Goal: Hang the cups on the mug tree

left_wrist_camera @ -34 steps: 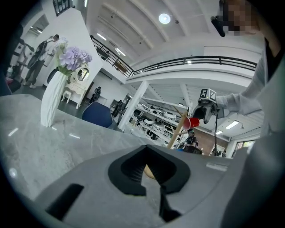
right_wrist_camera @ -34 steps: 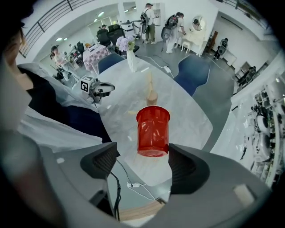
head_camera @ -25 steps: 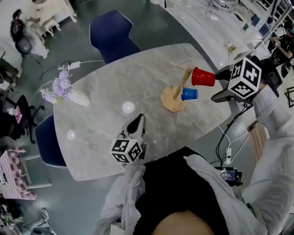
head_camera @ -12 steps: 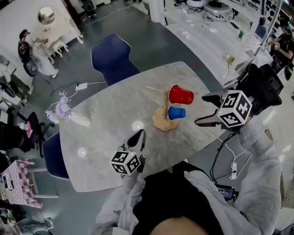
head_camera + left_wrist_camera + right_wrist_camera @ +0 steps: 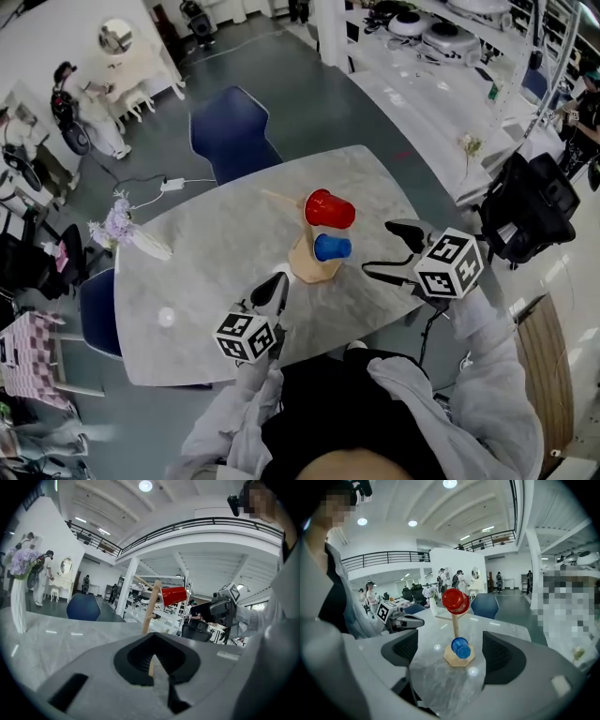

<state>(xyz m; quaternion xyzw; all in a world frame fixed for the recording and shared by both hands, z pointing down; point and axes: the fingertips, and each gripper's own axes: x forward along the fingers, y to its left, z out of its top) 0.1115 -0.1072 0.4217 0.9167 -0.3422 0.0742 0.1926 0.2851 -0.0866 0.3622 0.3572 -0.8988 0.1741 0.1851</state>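
A wooden mug tree (image 5: 307, 263) stands on the grey marble table (image 5: 206, 253). On an upper peg hangs a red cup (image 5: 329, 208); a blue cup (image 5: 332, 247) hangs lower, just above the base. My right gripper (image 5: 390, 251) is open to the right of the tree, apart from both cups. Its jaws have just opened wide and eased in a little, with nothing between them. Through them I see the red cup (image 5: 455, 600) and the blue cup (image 5: 461, 648). My left gripper (image 5: 273, 290) is shut and empty, near the front edge, left of the tree (image 5: 150, 609).
A vase of purple flowers (image 5: 119, 227) lies at the table's left end. Blue chairs stand behind the table (image 5: 230, 131) and at its left (image 5: 97, 309). A black office chair (image 5: 530, 202) is to the right. People stand far back left.
My right gripper has drawn back from the red cup, which stays on its peg, and turned toward the tree. The left gripper has moved nearer the tree.
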